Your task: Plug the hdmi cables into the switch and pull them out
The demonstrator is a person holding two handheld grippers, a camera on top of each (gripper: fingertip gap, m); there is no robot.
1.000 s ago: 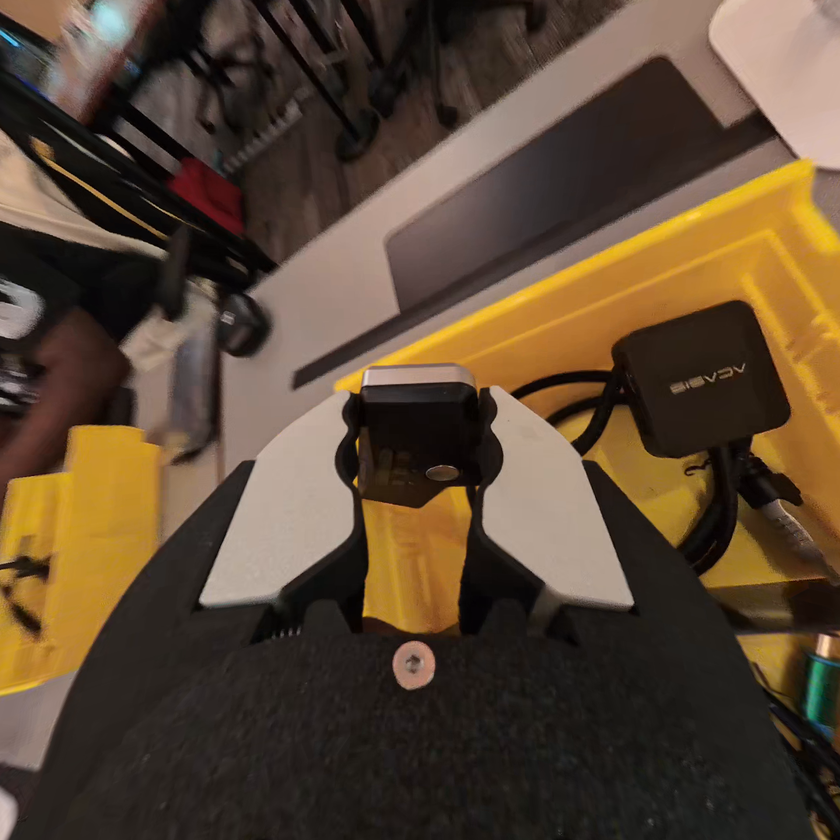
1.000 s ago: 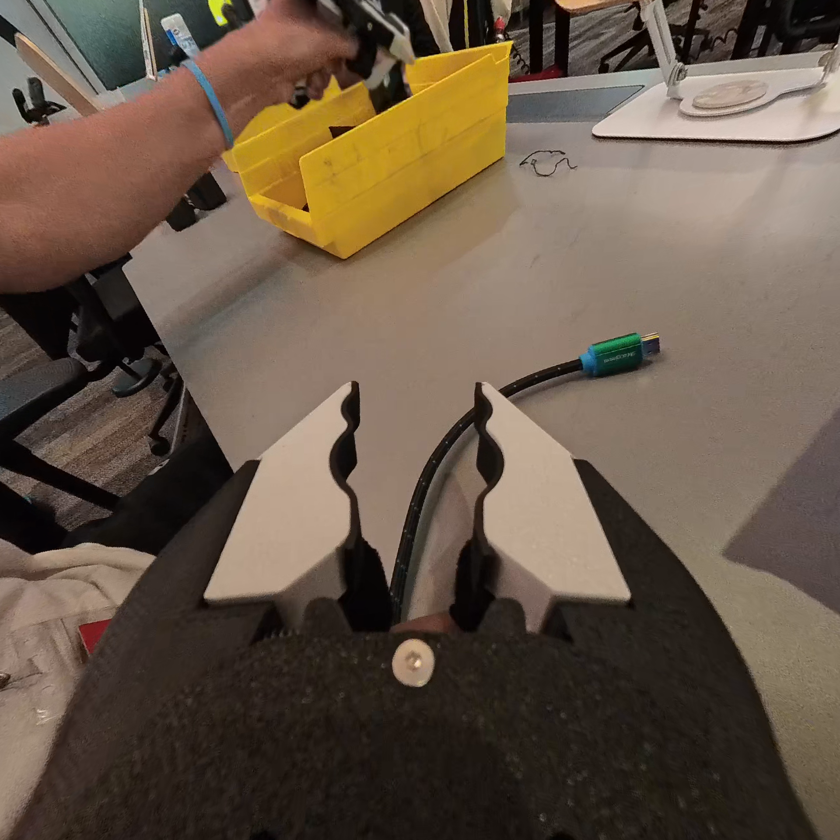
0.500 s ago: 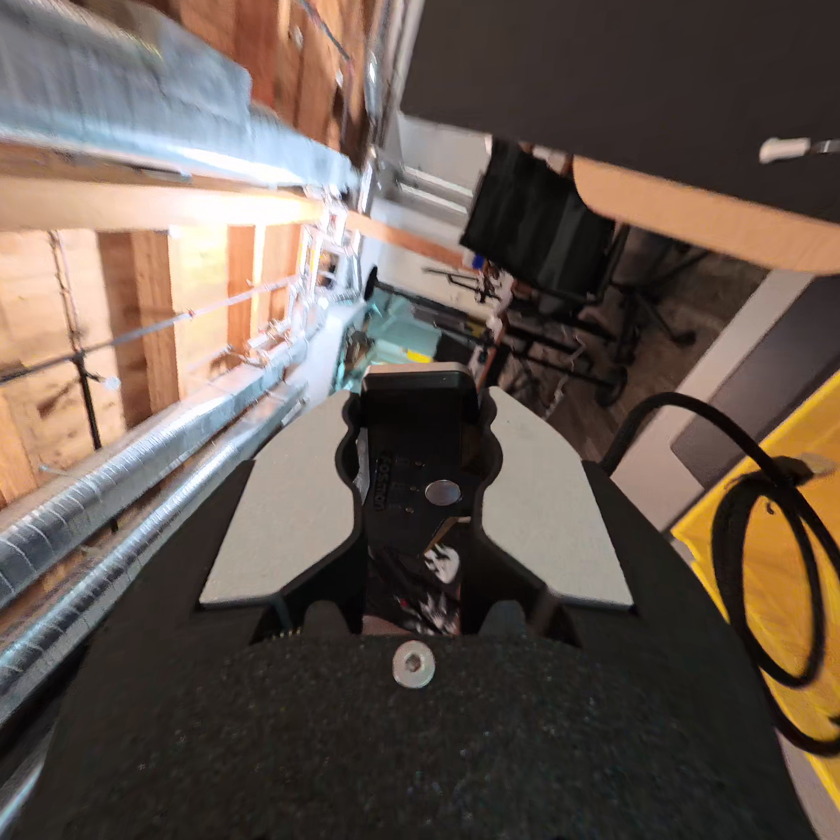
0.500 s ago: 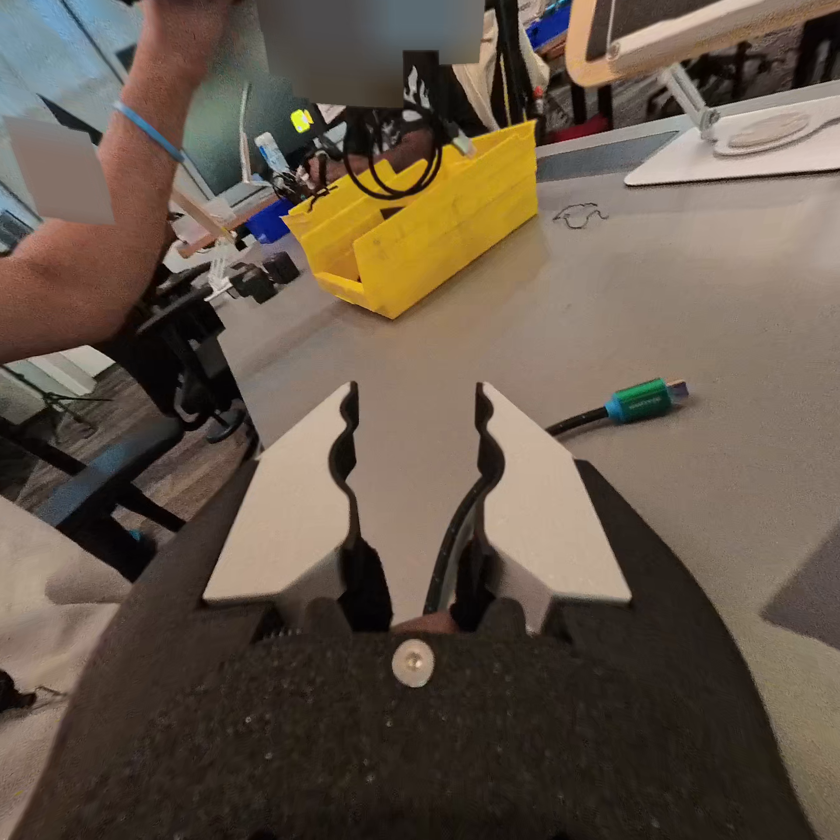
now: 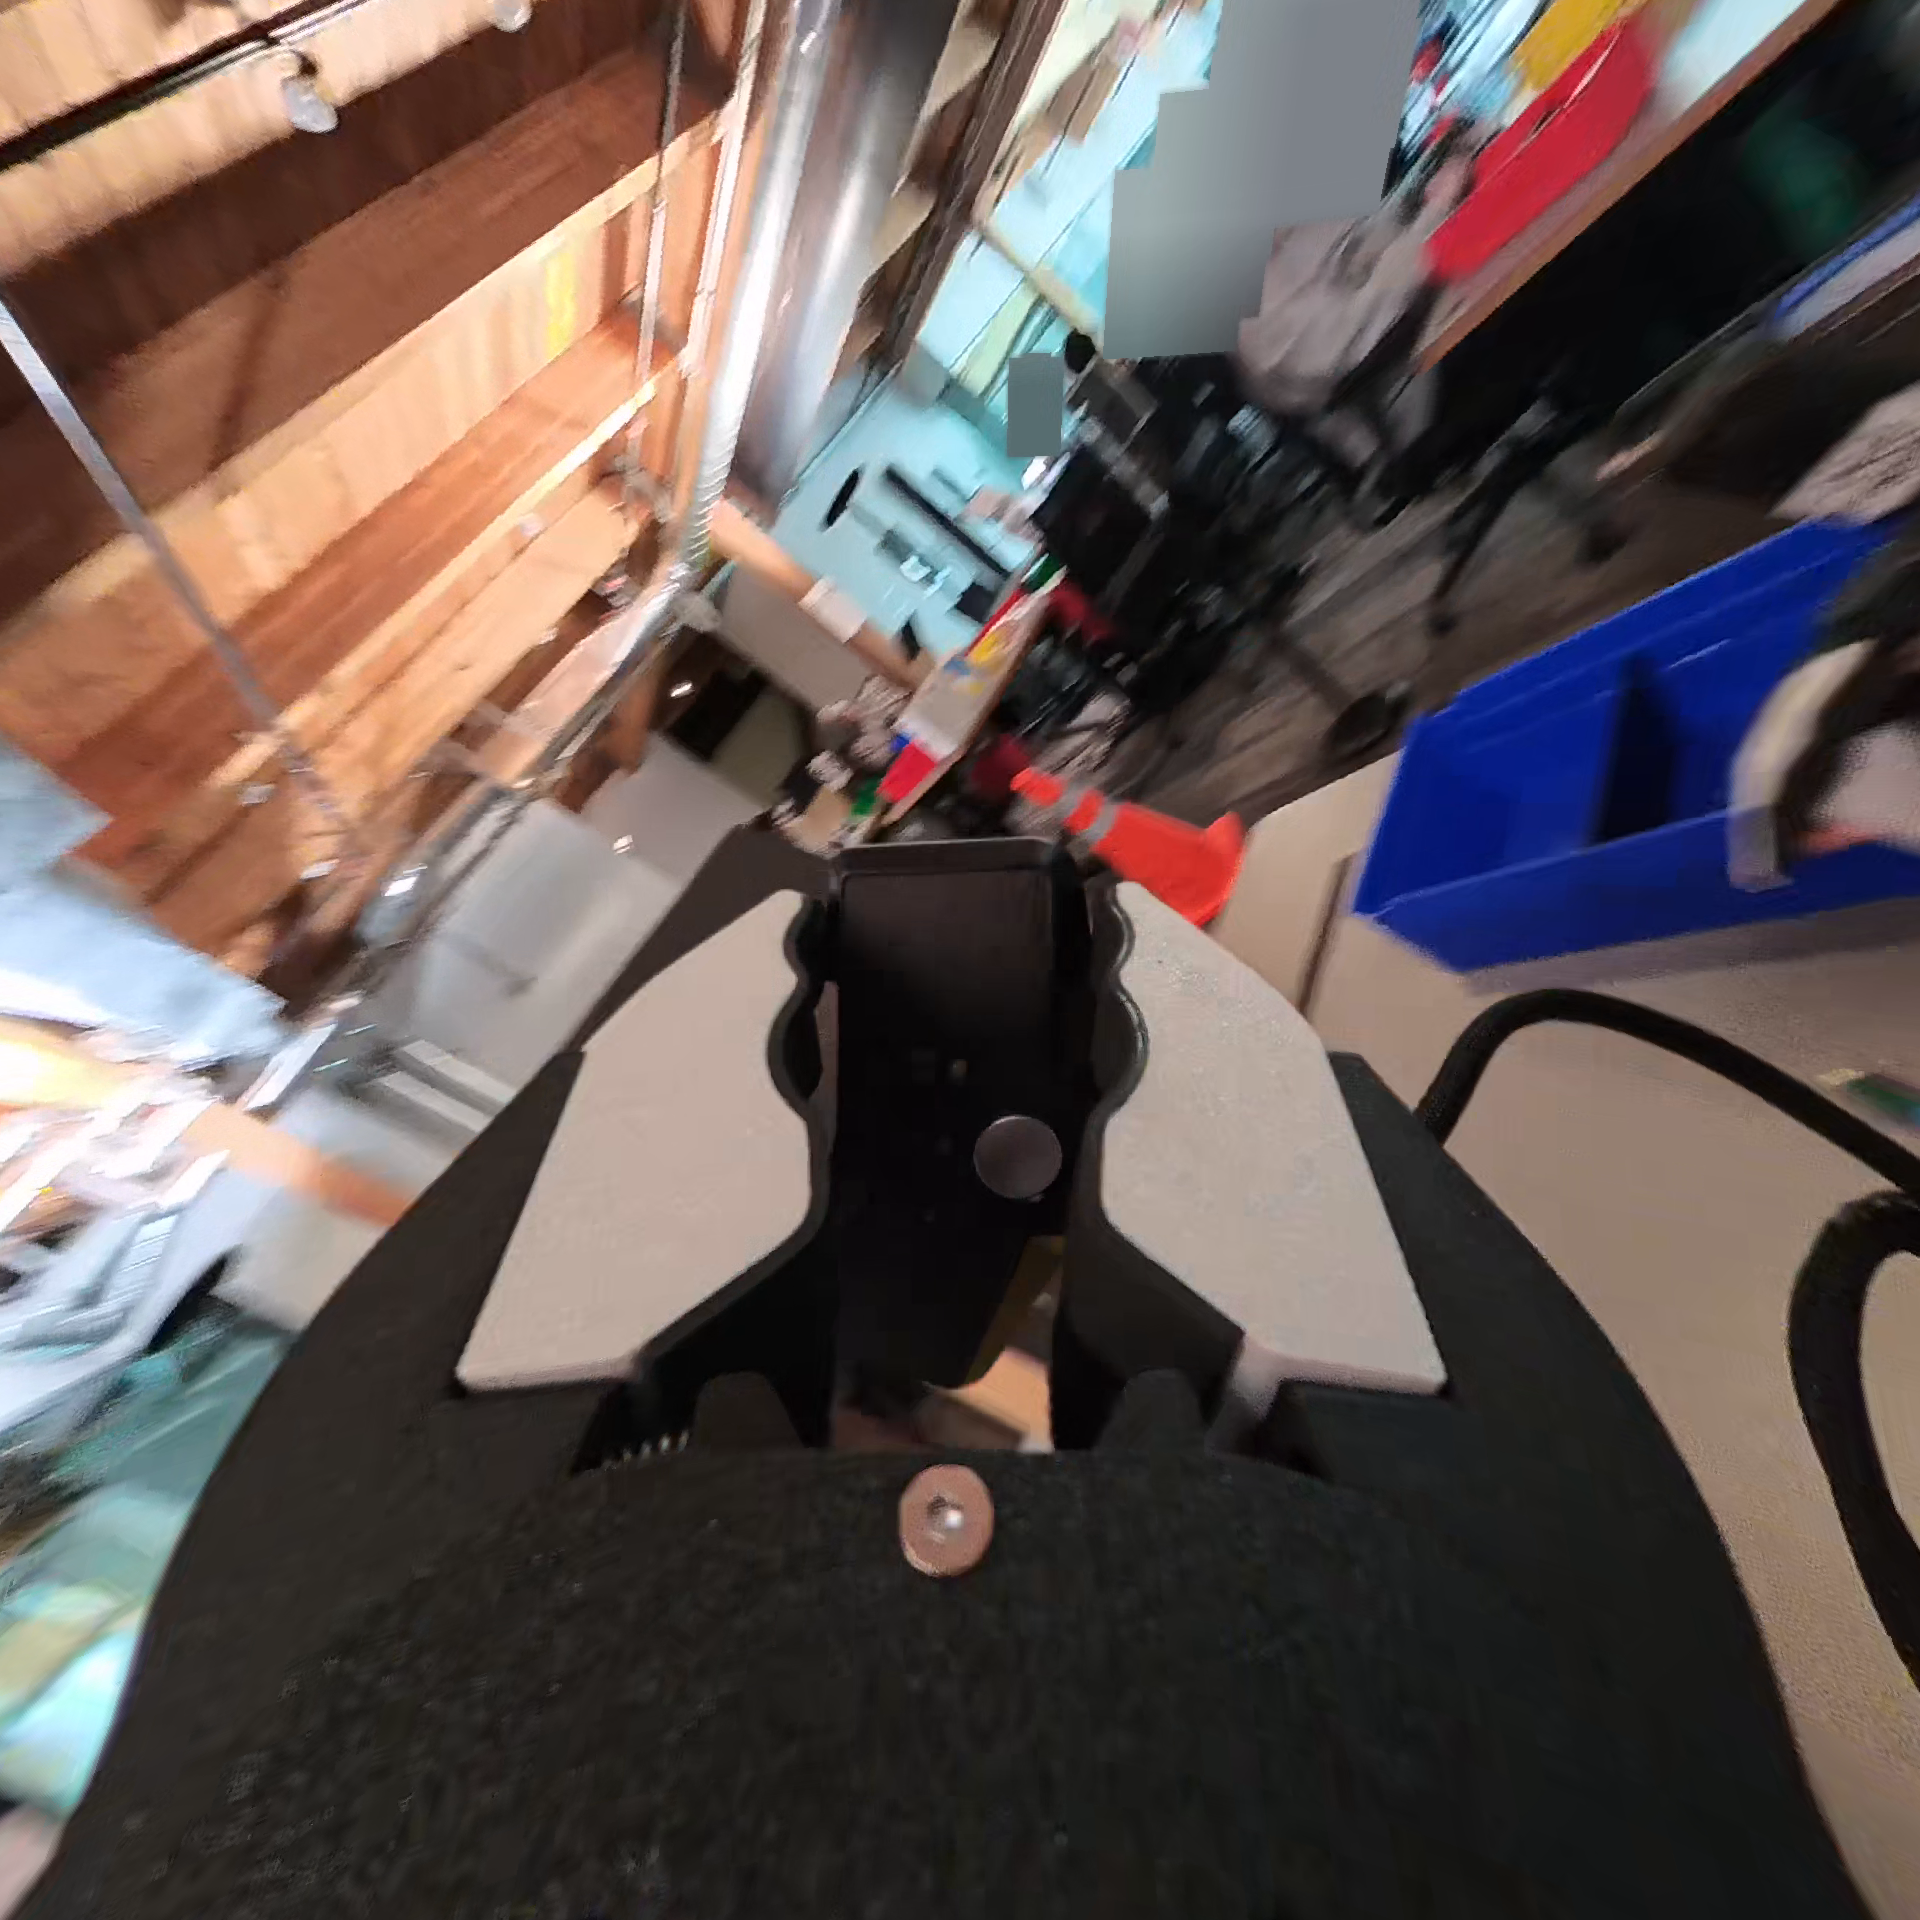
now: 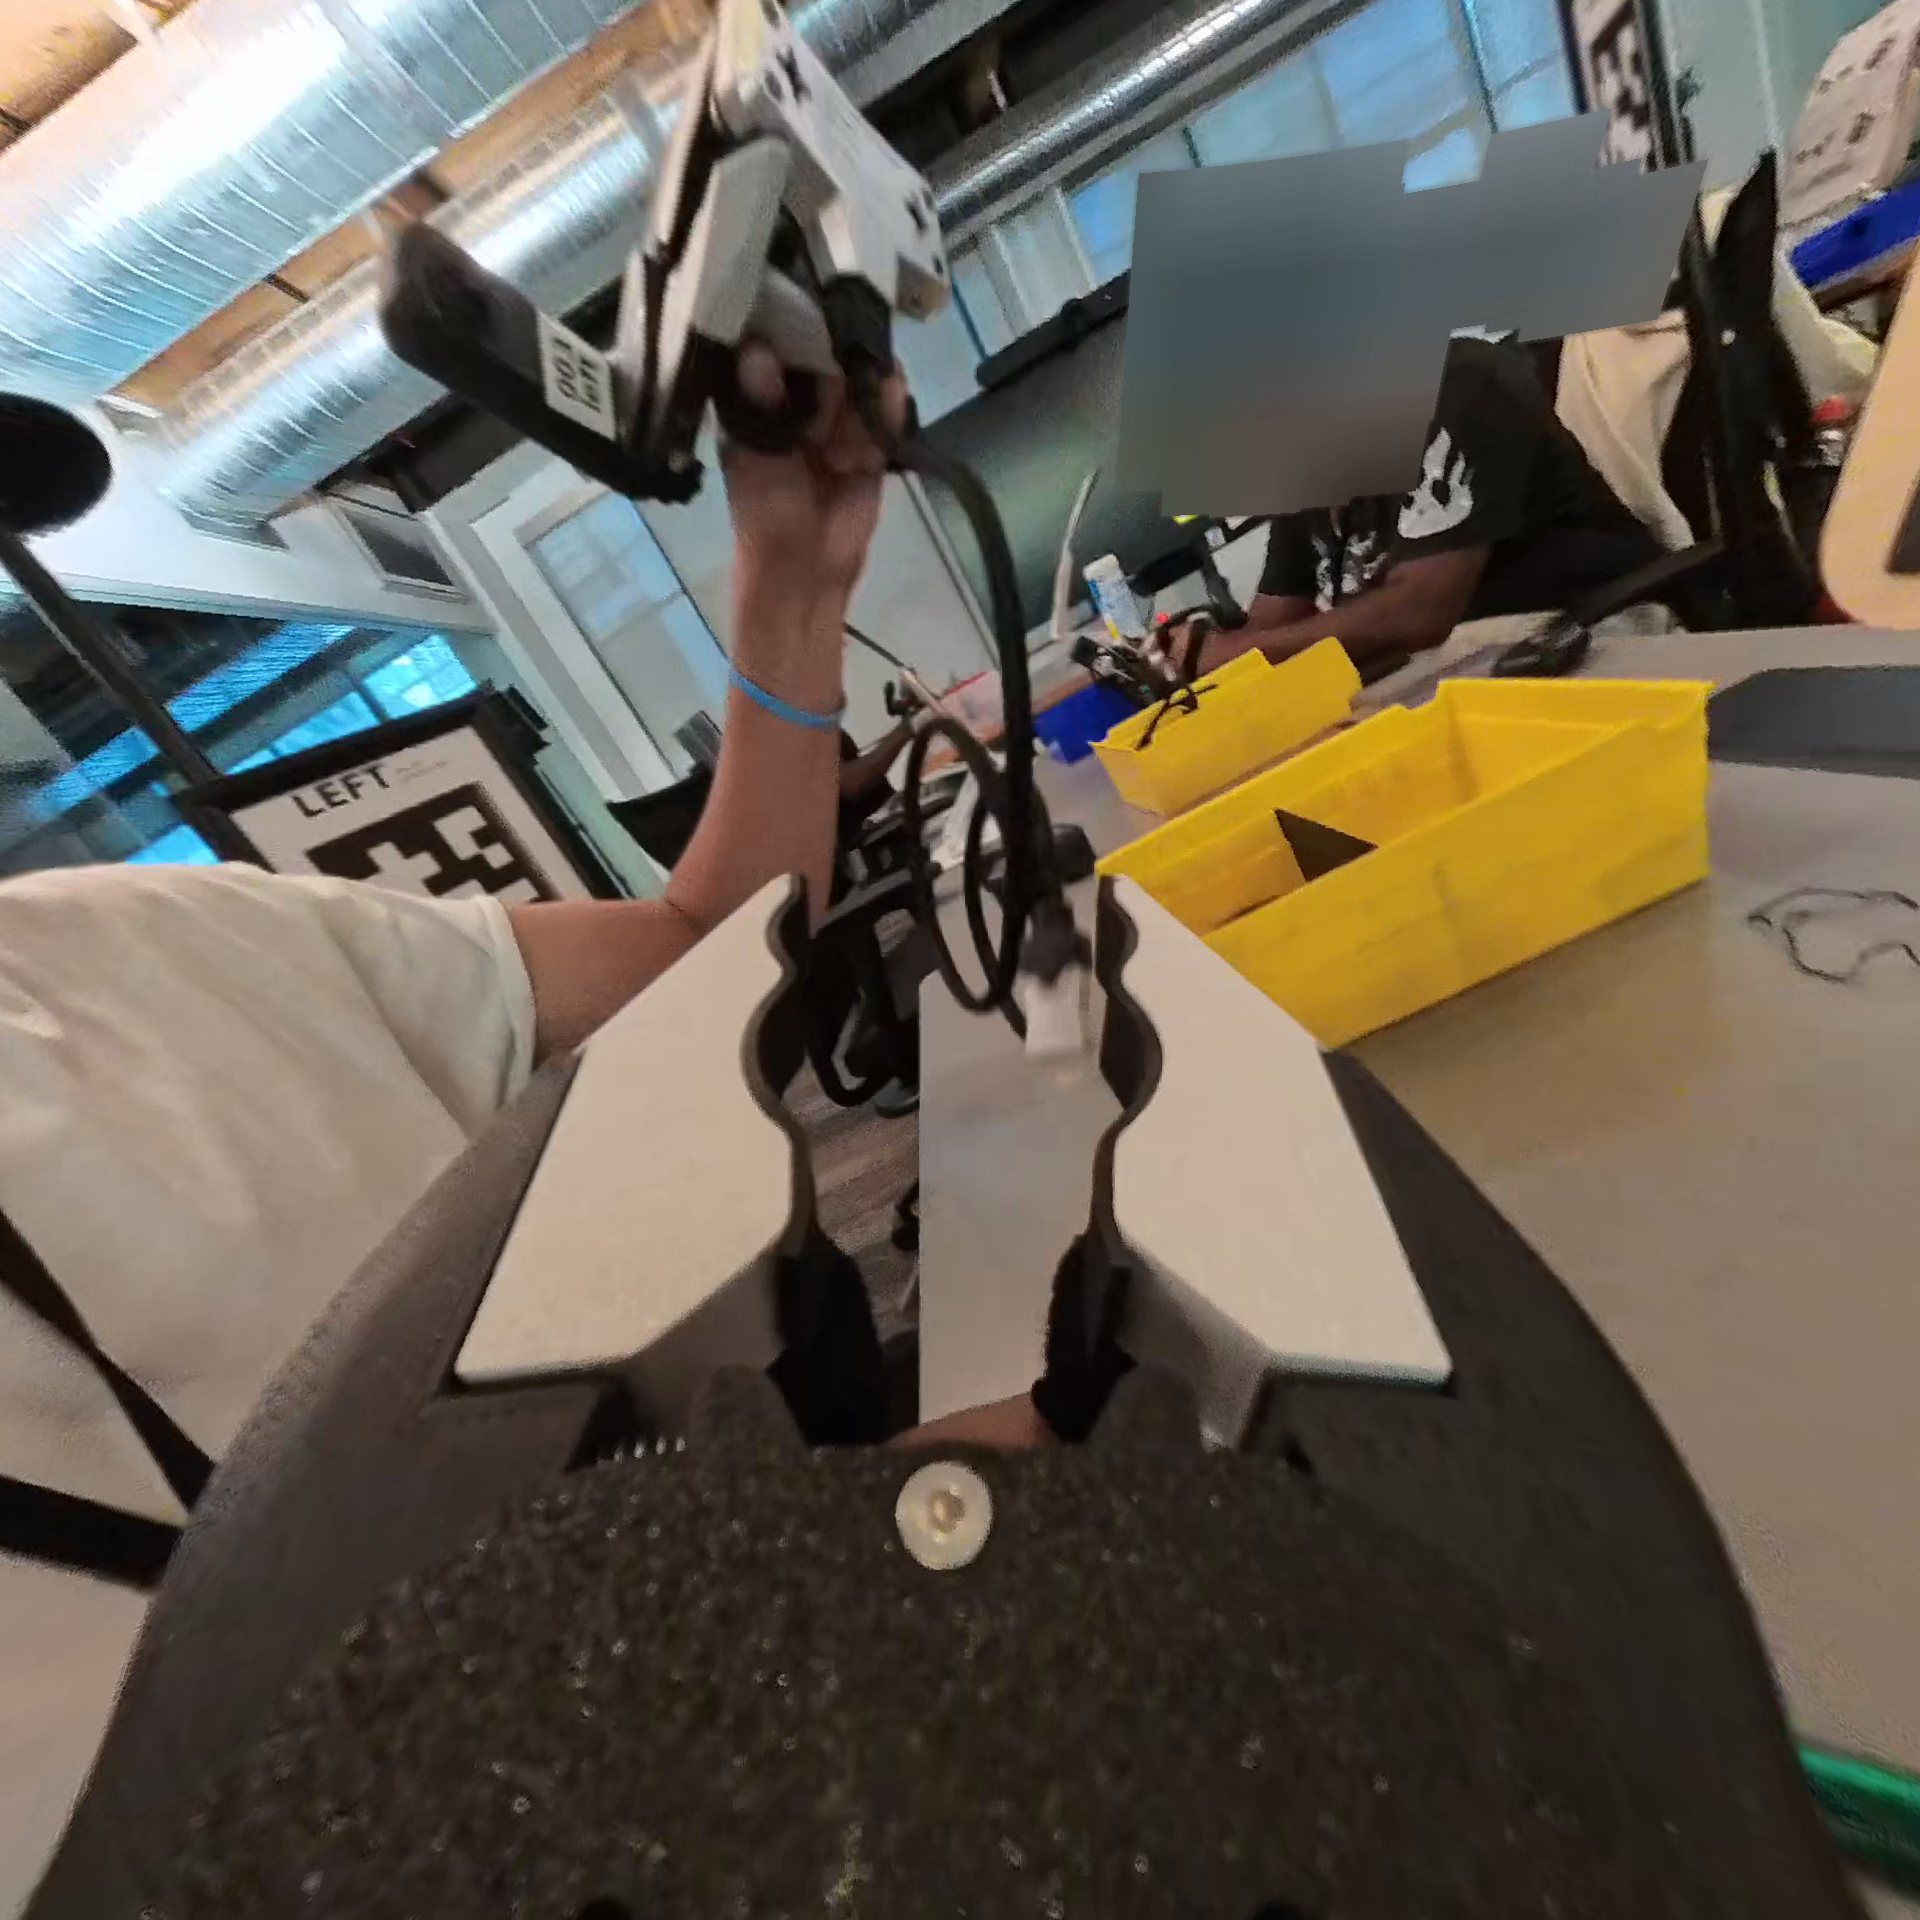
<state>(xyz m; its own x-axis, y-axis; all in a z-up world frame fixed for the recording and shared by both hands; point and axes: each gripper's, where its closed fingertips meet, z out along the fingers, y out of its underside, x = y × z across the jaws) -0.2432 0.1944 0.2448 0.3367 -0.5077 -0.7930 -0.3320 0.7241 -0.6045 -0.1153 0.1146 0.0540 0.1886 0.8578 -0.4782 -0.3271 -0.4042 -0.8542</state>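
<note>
Left gripper (image 5: 956, 914) is clamped across a small black switch (image 5: 951, 1081) that fills the gap between its grey fingers (image 5: 665, 1174), and the right wrist view shows a hand (image 6: 805, 416) holding this gripper high above the grey table (image 6: 1621, 1143) with a black hdmi cable (image 6: 1003, 665) hanging from it in a loop, its pale plug (image 6: 1055, 1013) dangling near the table edge. Right gripper (image 6: 951, 914) sits low over the table near that same edge, jaws parted with nothing between them, and a yellow bin (image 6: 1455, 883) stands beyond on open tabletop. Motion blur in the left wrist view leaves the switch's ports hard to read, though a blue bin (image 5: 1621, 821) shows off to the right.
</note>
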